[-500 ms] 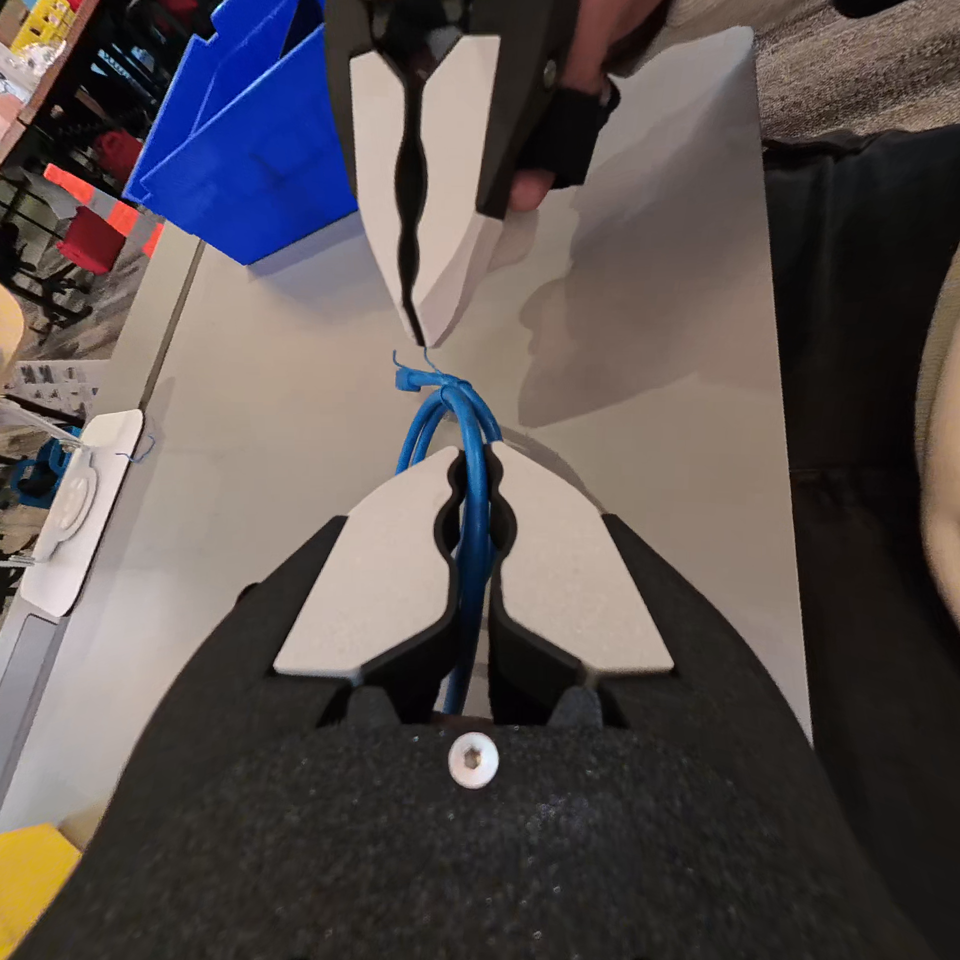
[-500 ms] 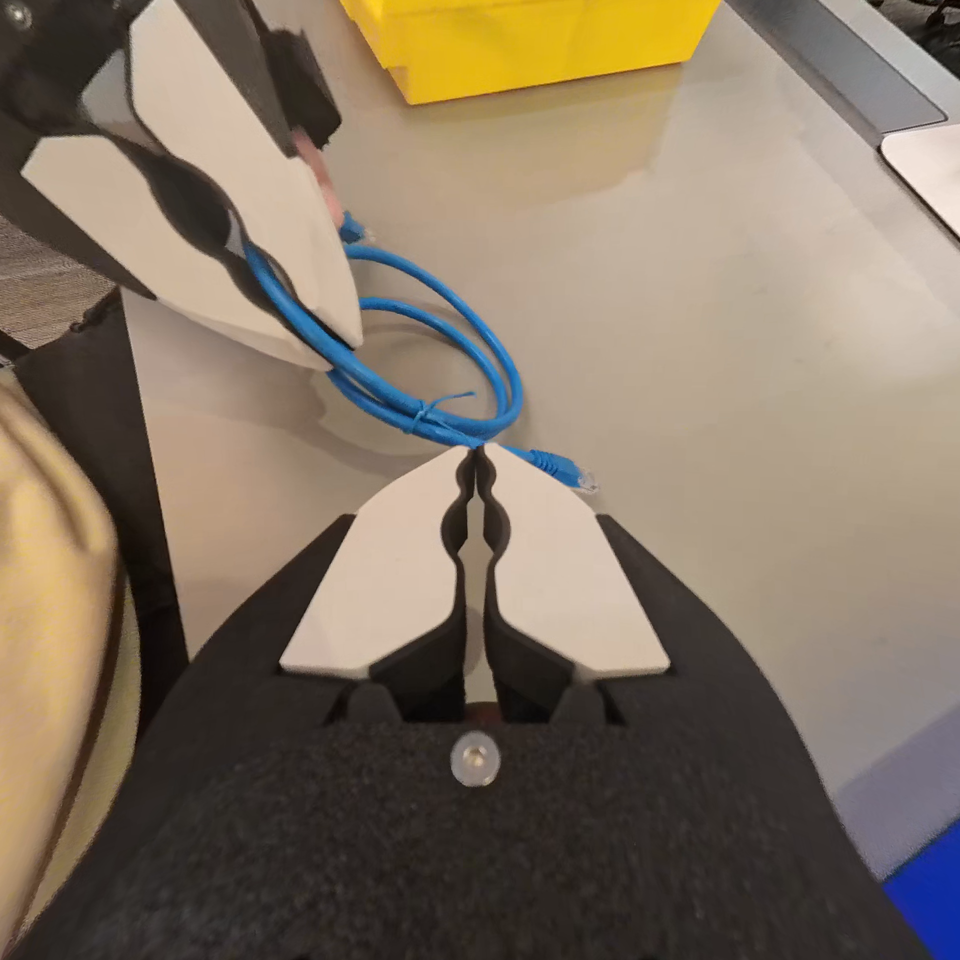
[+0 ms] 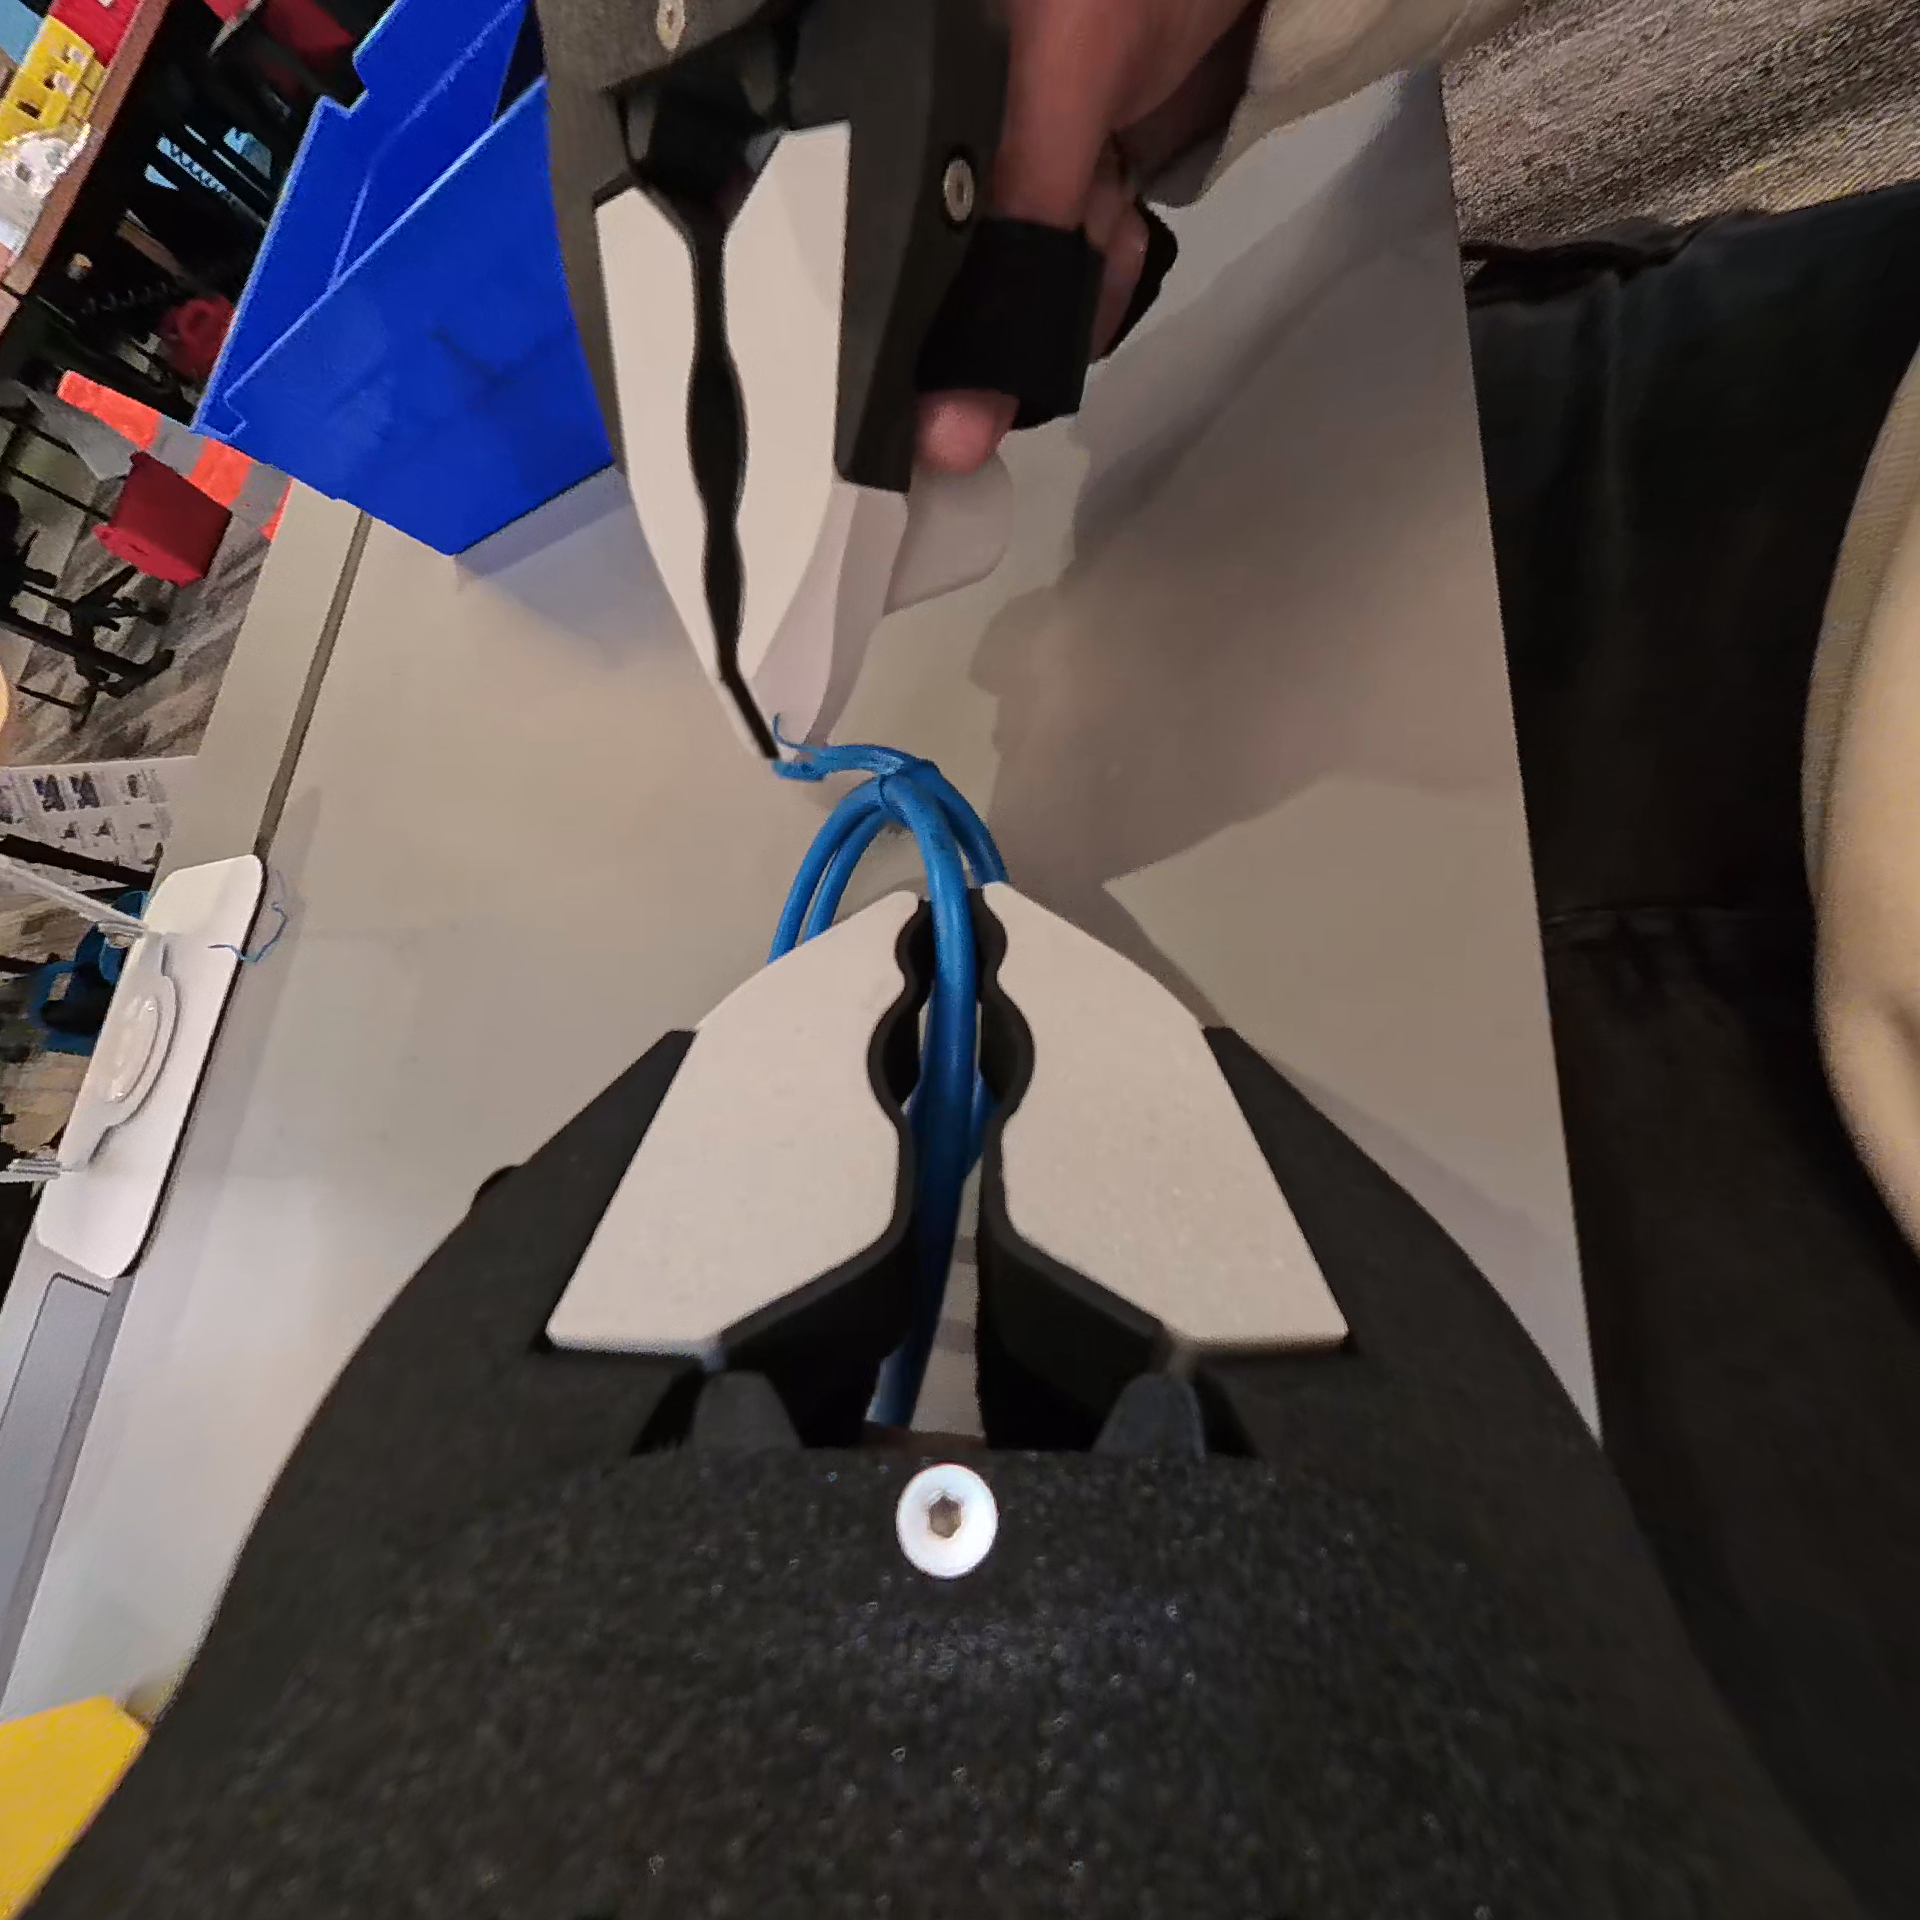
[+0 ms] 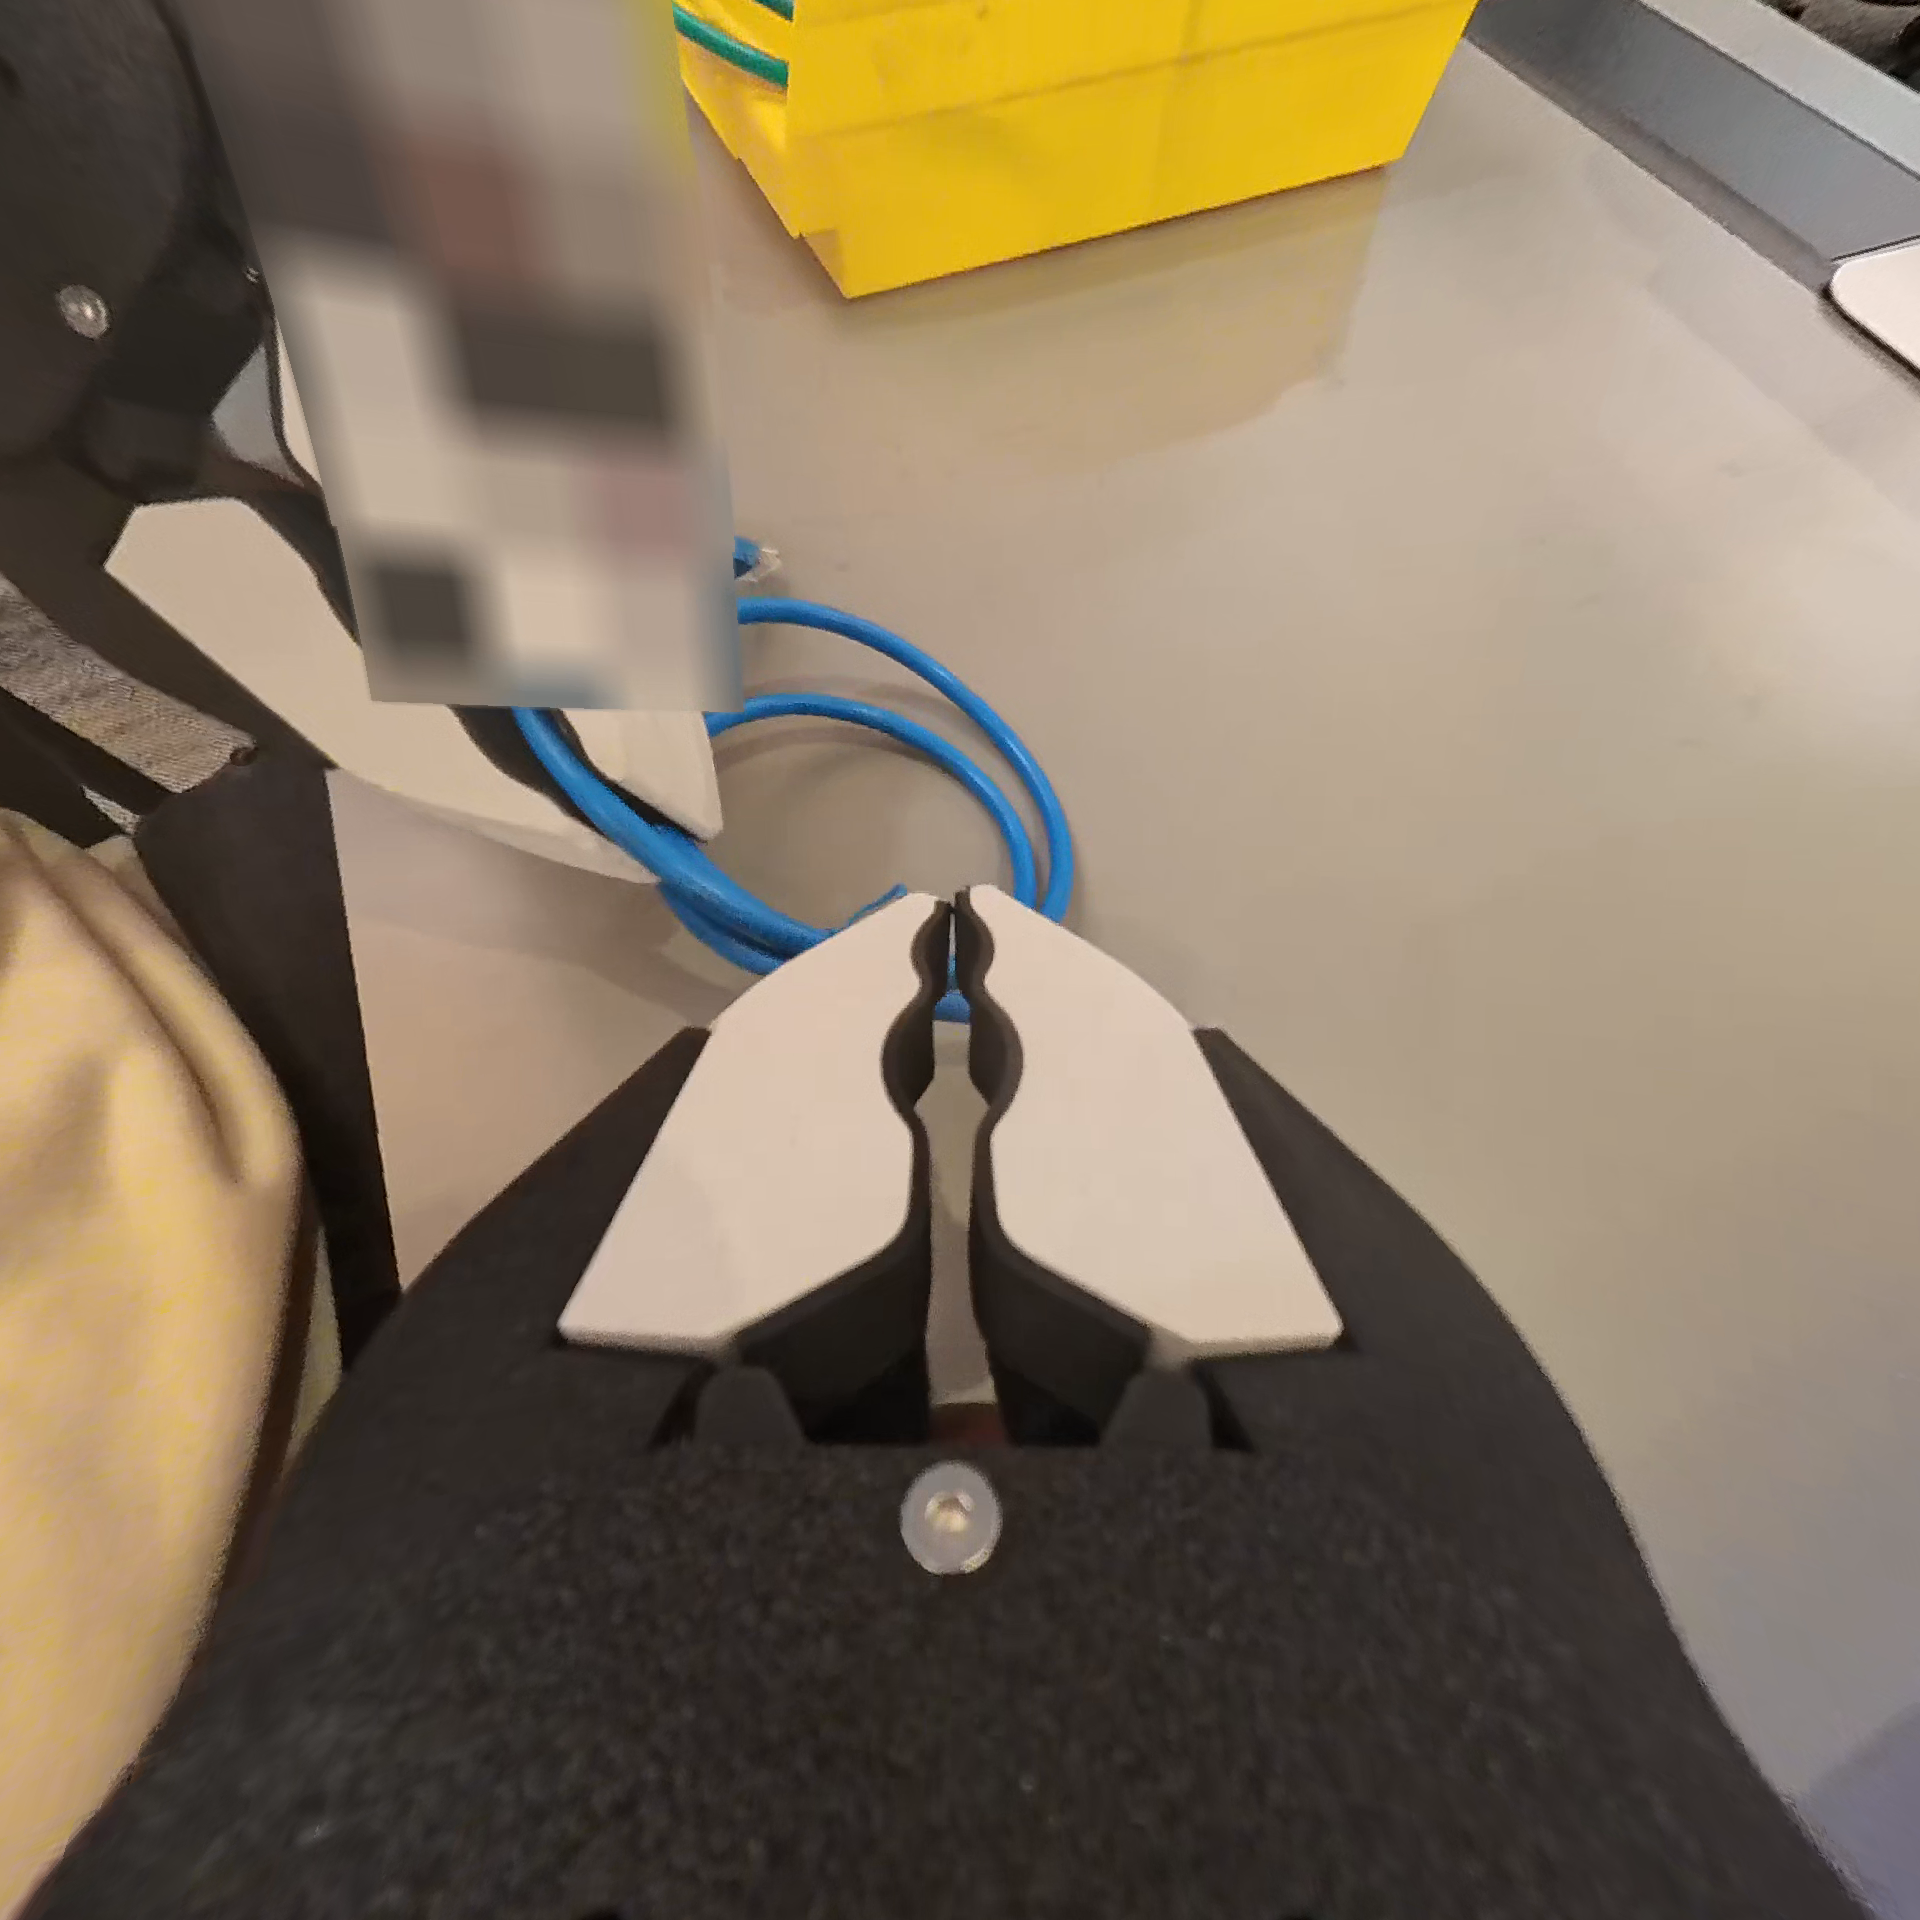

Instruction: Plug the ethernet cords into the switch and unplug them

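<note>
A blue ethernet cable (image 3: 831, 862), coiled and bound by a blue twist tie (image 3: 852, 761), lies partly on the grey table (image 3: 468, 831). My left gripper (image 3: 940, 899) is shut on the coil's strands. My right gripper (image 3: 764, 743) comes in from above, shut, with its tips pinching the tie's frayed end. In the right wrist view my right gripper (image 4: 954, 899) is shut over the near side of the coil (image 4: 997, 769). The left gripper (image 4: 675, 831) holds the coil's left side, partly behind a blurred patch. One connector (image 4: 753, 561) shows at the coil's far side. No switch is in view.
A blue bin (image 3: 416, 343) stands at the table's far left in the left wrist view. A yellow bin (image 4: 1091, 135) stands beyond the coil in the right wrist view. A white packet (image 3: 156, 1049) lies at the table's edge. A person's dark clothing (image 3: 1714, 727) borders the table.
My right gripper has taken the tie's end and drawn it out sideways from the coil. It has come closer over the coil, and the near connector is now hidden behind it.
</note>
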{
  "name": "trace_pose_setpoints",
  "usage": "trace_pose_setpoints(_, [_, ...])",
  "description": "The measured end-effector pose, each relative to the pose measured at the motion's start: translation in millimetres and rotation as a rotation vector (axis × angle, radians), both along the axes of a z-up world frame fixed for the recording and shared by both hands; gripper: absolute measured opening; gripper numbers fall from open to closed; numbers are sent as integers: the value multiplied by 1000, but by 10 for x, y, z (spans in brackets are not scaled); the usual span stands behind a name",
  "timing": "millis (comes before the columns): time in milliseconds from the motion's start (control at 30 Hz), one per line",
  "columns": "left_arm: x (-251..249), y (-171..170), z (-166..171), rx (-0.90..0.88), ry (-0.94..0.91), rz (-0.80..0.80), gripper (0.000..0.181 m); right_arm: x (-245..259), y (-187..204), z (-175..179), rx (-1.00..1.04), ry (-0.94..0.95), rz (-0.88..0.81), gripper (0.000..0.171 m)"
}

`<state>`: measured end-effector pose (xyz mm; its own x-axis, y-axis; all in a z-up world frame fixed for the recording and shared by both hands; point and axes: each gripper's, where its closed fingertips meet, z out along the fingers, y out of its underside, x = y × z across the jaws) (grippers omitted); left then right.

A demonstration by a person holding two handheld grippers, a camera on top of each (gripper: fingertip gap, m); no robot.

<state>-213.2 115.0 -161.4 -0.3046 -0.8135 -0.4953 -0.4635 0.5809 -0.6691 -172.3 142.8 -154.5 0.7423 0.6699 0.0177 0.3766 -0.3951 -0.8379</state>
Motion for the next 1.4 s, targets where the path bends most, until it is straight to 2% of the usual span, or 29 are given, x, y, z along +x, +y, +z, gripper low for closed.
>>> trace_pose_setpoints(100, [-6,25,6,-7,0,8,6,71,-53,-1,-25,-8,-12,3])
trace_pose_setpoints(133, [-8,30,2,-8,3,9,5,90,-78,11,-26,-7,-9,8])
trace_pose_setpoints(333, [-8,36,-22,-10,14,10,6,26,-117,102,-10,27,22,10])
trace_pose_setpoints(500, [-8,30,-32,0,18,8,6,-40,-78,52,-24,32,22,8])
trace_pose_setpoints(567, [-10,30,-50,4,25,8,6,-70,-88,37,-32,40,37,2])
trace_pose_setpoints(700, [1,90,-27,-13,24,44,6,-120,-135,139,27,42,78,1])
trace_pose_setpoints(900, [-16,185,19,-59,16,87,5,-197,-289,19,14,-75,184,1])
trace_pose_setpoints(1067, [-13,169,84,-90,-17,68,5,22,-199,-109,-27,-123,98,0])
trace_pose_setpoints(1200, [-14,109,121,-76,-36,33,5,149,-81,-50,-5,-97,8,0])
trace_pose_setpoints(1400, [2,1,22,-28,-6,-3,5,146,-31,-46,17,-97,-16,0])
